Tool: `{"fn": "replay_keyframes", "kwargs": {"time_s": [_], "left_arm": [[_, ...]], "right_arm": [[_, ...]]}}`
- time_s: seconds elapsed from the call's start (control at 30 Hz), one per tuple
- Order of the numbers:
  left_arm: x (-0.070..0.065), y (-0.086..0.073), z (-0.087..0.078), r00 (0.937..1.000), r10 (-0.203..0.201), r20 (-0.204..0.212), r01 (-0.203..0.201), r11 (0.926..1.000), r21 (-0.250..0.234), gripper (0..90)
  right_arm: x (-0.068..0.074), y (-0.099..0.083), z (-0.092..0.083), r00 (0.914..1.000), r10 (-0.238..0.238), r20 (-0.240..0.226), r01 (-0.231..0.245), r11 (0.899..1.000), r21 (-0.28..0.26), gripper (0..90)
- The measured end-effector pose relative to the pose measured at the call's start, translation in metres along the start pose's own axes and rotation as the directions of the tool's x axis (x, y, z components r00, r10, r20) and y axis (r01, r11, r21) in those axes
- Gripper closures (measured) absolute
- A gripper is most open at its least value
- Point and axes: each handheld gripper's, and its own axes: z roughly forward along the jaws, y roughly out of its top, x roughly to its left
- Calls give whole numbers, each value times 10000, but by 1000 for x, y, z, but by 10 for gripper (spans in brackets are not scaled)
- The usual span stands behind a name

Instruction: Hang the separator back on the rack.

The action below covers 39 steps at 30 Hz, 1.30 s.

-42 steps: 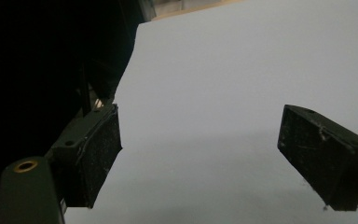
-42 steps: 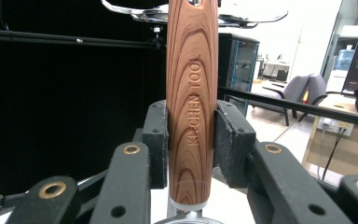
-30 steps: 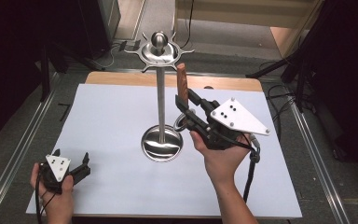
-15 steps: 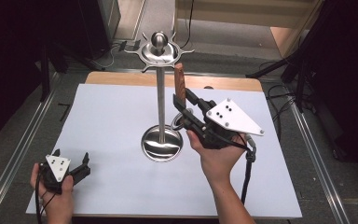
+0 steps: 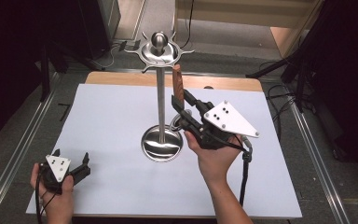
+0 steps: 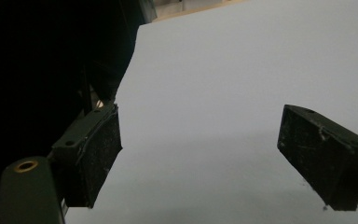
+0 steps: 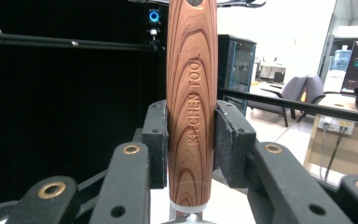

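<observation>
Dark curtains and black stands are ringing a desk (image 5: pixel 121 116) covered by a pale sheet, with a strip of bare wood showing along its far edge at the upper centre of the high view. Engraved lettering reading "KITCHEN TOOL" is running lengthwise along the wooden handle (image 7: pixel 192 107) in the right gripper view, which is also looking past it into a bright office area with chairs and a lit blue ring on a black device. Centre frame in the high view, a steel utensil stand (image 5: pixel 161 93) is rising from its round base to a crown of hooks. Just right of its pole, the right gripper (image 5: pixel 179 105) is holding the handle upright, its fingers (image 7: pixel 230 140) clamping it from both sides. At the lower left, the left gripper (image 5: pixel 72 169) is resting low over the sheet, well apart from the stand, its fingers (image 6: pixel 95 156) standing wide apart with nothing between them.
</observation>
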Motion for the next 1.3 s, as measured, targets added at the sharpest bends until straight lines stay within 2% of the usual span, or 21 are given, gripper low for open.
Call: {"fn": "replay_keyframes", "kwargs": {"time_s": [0.03,0.1,0.17,0.2,0.23,0.27,0.3,0.4,0.5,0.57,0.6,0.73,0.8,1.0,1.13,1.17,1.3], "left_arm": [[0,0,0,10000,8,-4,-8,10000,3,146],[0,0,0,10000,9,-4,-9,10000,-3,146],[0,0,0,10000,8,-3,-8,10000,-2,145],[0,0,0,10000,9,-6,-9,10000,0,145],[0,0,0,10000,12,-8,-12,10000,4,145],[0,0,0,10000,21,-10,-21,10000,8,146],[0,0,0,10000,28,-13,-27,10000,16,146],[0,0,0,10000,26,-28,-26,10000,10,146],[-1,0,0,10000,39,-42,-39,10000,14,146],[-1,0,0,10000,30,-43,-30,10000,6,146],[0,0,0,10000,59,-43,-59,10000,25,146],[-1,0,0,10000,31,-45,-31,10000,15,146],[0,0,0,10000,31,-45,-31,10000,16,146],[-1,0,0,10000,17,-45,-16,10000,30,146],[-1,0,0,10000,33,-65,-33,10000,37,146],[-1,0,0,10000,55,-64,-55,10000,38,145],[0,0,0,10000,30,-37,-30,10000,20,146]], "right_arm": [[-1,-2,0,10000,15,-52,-16,9999,-137,665],[0,-2,-1,9999,82,68,-82,9999,62,609],[-1,-2,-2,9998,155,-86,-155,9999,2,578],[-2,-2,-5,9989,317,-348,-319,9995,-40,501],[-2,-2,-5,9989,317,-348,-319,9995,-40,501],[-2,-3,-7,9985,331,-427,-327,9994,96,456],[-2,-3,-7,9985,331,-427,-327,9994,96,456],[-5,-5,-11,9992,272,-286,-268,9995,163,377],[-7,-12,-17,9989,121,444,-130,9997,201,294],[-7,-17,-20,9918,-145,1271,100,9993,359,175],[-11,-22,-21,9901,-116,1399,23,9978,659,131],[-19,-29,-23,9896,-95,1433,-33,9961,885,80],[-23,-34,-25,9883,-70,1523,-100,9938,1107,18],[-33,-51,-33,9870,-121,1605,-129,9880,1536,0],[-40,-65,-38,9869,28,1614,-312,9843,1735,0],[-43,-71,-38,9852,33,1711,-367,9806,1924,0],[-48,-81,-41,9811,57,1934,-459,9779,2038,0]]}}
